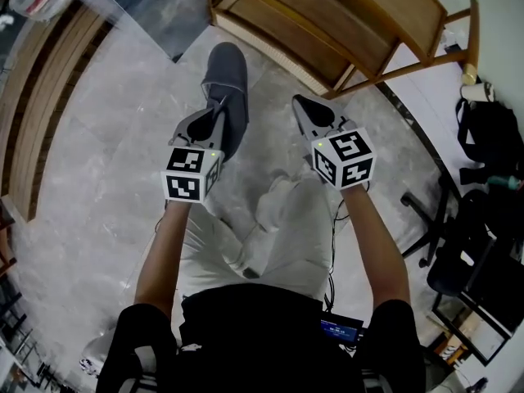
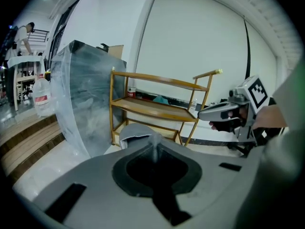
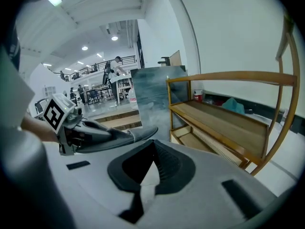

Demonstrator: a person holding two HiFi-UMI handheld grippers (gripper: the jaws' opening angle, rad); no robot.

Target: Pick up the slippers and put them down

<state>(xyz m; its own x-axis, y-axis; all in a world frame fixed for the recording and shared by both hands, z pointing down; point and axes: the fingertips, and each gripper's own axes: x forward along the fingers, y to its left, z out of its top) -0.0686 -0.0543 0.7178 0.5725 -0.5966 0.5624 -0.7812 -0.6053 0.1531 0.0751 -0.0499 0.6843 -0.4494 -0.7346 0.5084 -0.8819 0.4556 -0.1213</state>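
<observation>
Grey and soft-looking, the slipper (image 1: 228,76) is pinched at its heel end by the left gripper (image 1: 218,109), toe pointing towards the wooden rack (image 1: 344,23). It stops just short of the rack's lower front rail in the head view. The left gripper view shows those tongs pressed together on a thin pale edge of the slipper, with the rest of the shoe bulging out beyond the tips in front of the rack's bottom shelf. From the right gripper view the slipper sticks out roughly level from the left tongs, sole downward, off the floor and to the left of the rack. The right gripper (image 1: 300,101) is alongside, nearer the rack's right-hand leg. Its tongs meet at the tips with nothing caught between them; only pale floor shows through the gap behind the tips. Both grippers point at the rack from the same side, each with its marker cube facing back at the person, whose bare forearms reach forward over light trousers. The floor (image 1: 115,146) in front of the rack is pale grey stone tile. A tall panel wrapped in cloudy plastic (image 2: 81,94) stands just beside the rack's left end. A black bag (image 1: 491,133) lies well off to the rack's right.
</observation>
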